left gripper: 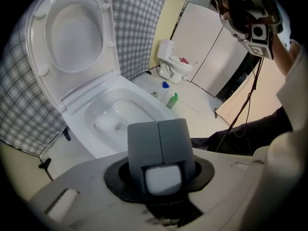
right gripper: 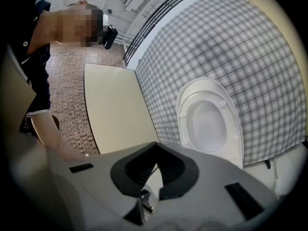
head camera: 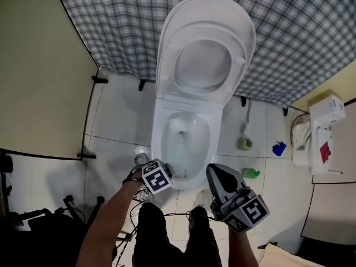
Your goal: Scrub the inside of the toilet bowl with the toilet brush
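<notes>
- The left gripper (head camera: pixel 175 173) has its two grey jaws pressed flat against each other, with only a seam between them and nothing held. Its own view (left gripper: pixel 159 129) shows this plainly.
- The right gripper (head camera: pixel 219 178) has its jaws drawn together too. In its own view (right gripper: pixel 155 150) there is only a thin slit between the dark pads, and nothing is caught in it.
- In the head view the left gripper hangs just over the front rim of the toilet bowl (head camera: pixel 161 149). The right gripper is beside it, off the bowl's front right corner and above the floor.
- The left gripper looks down into the bowl (left gripper: pixel 103 110). The right gripper points higher, at the raised lid (right gripper: pixel 209 117) and the checked cloth (right gripper: pixel 231 47) behind it.
- The bowl is open, with the lid (head camera: pixel 207 43) tipped up against the checked cloth (head camera: pixel 111 21). A little water sits at the bottom.
- The toilet brush (head camera: pixel 245 141) stands on the white floor (head camera: pixel 119 115) to the right of the bowl, near the wall. Its base is in a pale green holder and its handle is upright. It is well apart from both grippers.
- A green bottle (head camera: pixel 251 173) lies on the floor just in front of the brush, and a blue object (head camera: pixel 279 148) lies further right.
- A second, smaller white toilet (head camera: pixel 314 138) sits by the right wall.
- The person's dark trousers (head camera: pixel 161 232) and shoes show at the bottom edge, with thin cables trailing near them.
</notes>
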A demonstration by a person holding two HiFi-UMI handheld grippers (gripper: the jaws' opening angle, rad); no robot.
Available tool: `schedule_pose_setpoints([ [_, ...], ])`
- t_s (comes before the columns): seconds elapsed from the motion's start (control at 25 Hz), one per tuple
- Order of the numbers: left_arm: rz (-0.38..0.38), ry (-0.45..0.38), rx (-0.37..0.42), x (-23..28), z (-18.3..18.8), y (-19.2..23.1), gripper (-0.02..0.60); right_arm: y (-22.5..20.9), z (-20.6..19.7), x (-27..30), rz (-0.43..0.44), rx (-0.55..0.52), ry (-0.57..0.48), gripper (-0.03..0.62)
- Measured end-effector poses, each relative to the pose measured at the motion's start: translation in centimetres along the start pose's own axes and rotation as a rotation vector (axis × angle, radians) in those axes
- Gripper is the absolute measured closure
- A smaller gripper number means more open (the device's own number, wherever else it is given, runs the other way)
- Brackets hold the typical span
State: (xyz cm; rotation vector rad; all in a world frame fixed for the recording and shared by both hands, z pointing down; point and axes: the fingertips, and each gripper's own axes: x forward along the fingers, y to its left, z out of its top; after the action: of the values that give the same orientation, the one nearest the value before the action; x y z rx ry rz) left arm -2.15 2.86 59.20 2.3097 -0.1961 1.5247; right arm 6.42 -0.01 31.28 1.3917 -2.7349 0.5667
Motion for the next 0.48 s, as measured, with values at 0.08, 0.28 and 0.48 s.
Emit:
schedule_pose_setpoints([
  [0.08, 0.022, 0.007, 0.005, -0.6, -0.9, 0.5, 0.414, 0.8, -0.1, 0.7, 0.010, 0.002, -0.003, 0.594],
  [0.28, 0.067, 0.020, -0.049, -1.8, -2.4, 1.9, 0.414, 1.9, -0.1, 1.1, 0.017, 0.008, -0.013, 0.594],
  [0.48, 0.126, 0.043, -0.093, -2.6, -2.5, 3.0, 0.414, 1.1, 0.0, -0.4, -0.008, 0.022, -0.015, 0.594],
])
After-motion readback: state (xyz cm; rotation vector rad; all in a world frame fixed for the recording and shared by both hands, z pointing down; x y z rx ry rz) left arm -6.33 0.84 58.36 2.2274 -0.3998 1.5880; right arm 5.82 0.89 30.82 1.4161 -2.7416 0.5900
